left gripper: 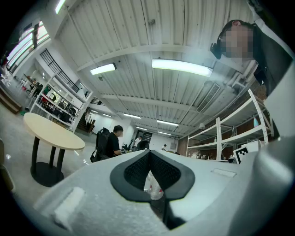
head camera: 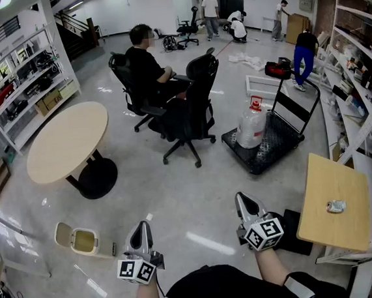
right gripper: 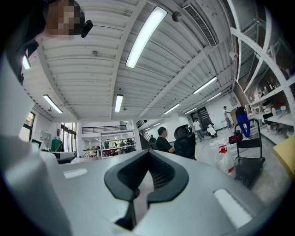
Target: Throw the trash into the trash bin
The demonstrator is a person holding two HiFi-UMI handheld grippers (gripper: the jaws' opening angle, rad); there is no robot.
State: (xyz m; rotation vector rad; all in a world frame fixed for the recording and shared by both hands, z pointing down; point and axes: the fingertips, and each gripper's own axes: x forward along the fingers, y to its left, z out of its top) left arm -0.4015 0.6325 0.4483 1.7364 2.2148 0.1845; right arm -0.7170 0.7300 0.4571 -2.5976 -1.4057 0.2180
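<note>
Since pickup looks unstarted, head view: trash (head camera: 336, 206) on near-right table (head camera: 325, 181), open bin (head camera: 83, 241) near left; left gripper view: left gripper (left gripper: 150, 155) jaws together, empty; right gripper view: right gripper (right gripper: 146, 155) likewise; next, reach right and open jaws.

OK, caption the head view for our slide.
Left gripper and right gripper shut; open trash bin on floor, trash on table.

Cream trash bin (head camera: 76, 241), black chair (head camera: 191, 105), beige table (head camera: 67, 140).
</note>
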